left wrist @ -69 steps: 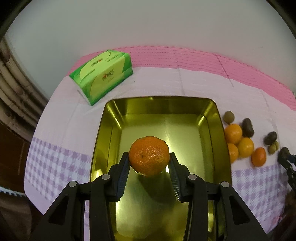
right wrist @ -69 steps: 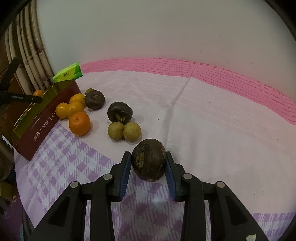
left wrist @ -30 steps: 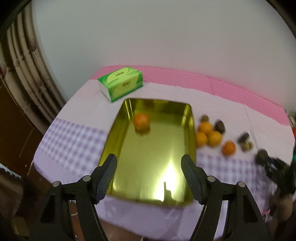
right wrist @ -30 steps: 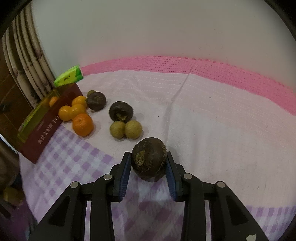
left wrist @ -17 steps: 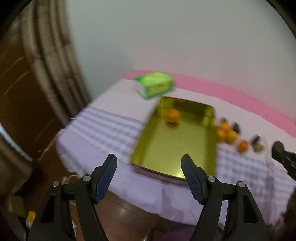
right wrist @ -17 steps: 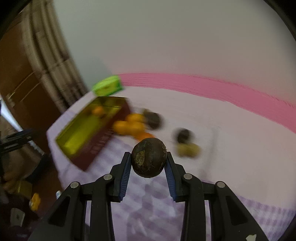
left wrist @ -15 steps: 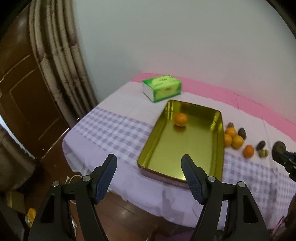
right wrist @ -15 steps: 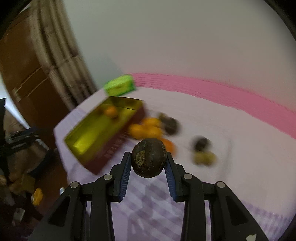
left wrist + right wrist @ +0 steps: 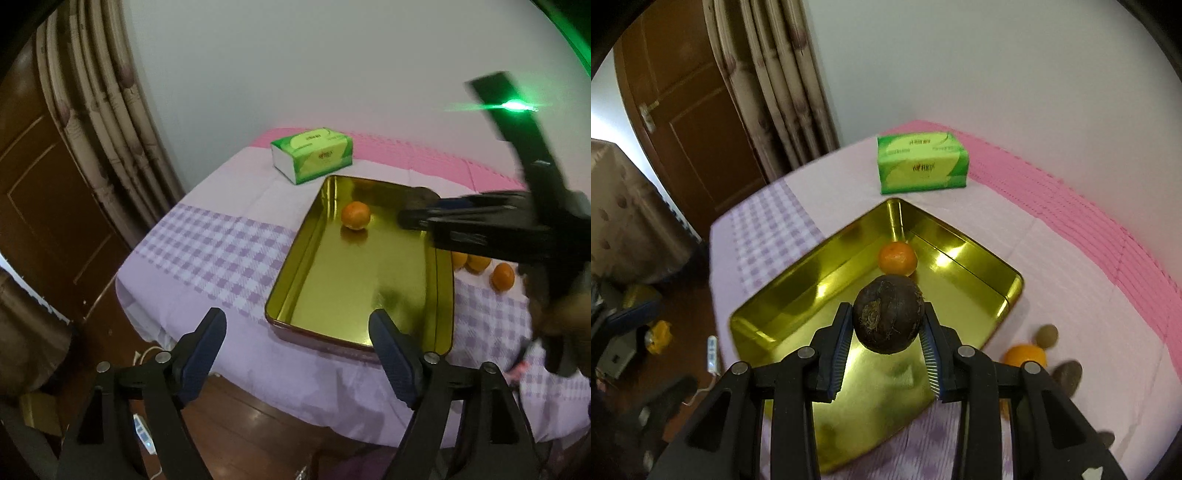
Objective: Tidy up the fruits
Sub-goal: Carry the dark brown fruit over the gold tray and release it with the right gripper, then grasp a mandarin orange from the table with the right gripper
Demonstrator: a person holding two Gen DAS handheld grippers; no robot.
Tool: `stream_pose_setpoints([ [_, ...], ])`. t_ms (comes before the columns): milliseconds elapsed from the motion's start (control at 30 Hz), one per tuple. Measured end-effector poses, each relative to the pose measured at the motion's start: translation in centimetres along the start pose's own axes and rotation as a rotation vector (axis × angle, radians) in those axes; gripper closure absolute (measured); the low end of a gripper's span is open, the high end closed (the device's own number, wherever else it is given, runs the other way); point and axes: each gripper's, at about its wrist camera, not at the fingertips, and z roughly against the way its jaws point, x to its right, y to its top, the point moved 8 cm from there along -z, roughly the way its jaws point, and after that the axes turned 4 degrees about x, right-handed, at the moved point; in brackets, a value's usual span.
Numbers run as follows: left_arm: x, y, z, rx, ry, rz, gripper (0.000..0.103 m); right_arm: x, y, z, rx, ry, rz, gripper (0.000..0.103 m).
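Right gripper (image 9: 886, 345), clamped on dark fruit (image 9: 887, 314), now over tray (image 9: 827, 254) | left gripper (image 9: 297, 345) empty, widening, lower frame | tray: one orange (image 9: 897, 258), centre

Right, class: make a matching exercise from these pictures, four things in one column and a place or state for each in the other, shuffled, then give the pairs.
1. dark brown fruit
2. orange
3. tissue box
4. left gripper

A. lying inside the gold tray
B. open, nothing between its fingers
C. clamped in the right gripper
D. on the cloth beyond the tray

Pairs: 1-C, 2-A, 3-D, 4-B
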Motion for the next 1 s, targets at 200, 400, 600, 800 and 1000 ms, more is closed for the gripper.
stream_pose_setpoints([
  [200,-0.4,-0.2,-0.7,-0.027,0.0,0.003,0.021,0.7,-0.2,-4.2,-0.087,-0.048,0.014,0.07],
  [400,-0.7,-0.6,-1.4,-0.061,-0.006,0.019,0.019,1.2,0.5,-6.3,-0.092,-0.061,-0.018,0.069],
  [600,-0.5,-0.7,-1.5,-0.068,0.002,0.005,0.019,2.1,1.8,-3.9,0.014,-0.011,-0.112,0.051],
  [800,-0.2,-0.9,-1.5,-0.073,-0.003,0.0,0.017,5.4,-2.4,4.1,0.05,-0.036,-0.018,0.04],
  [1000,0.5,-1.2,-1.6,-0.086,0.002,-0.02,0.017,8.4,-8.6,5.5,-0.088,-0.086,0.065,0.04],
])
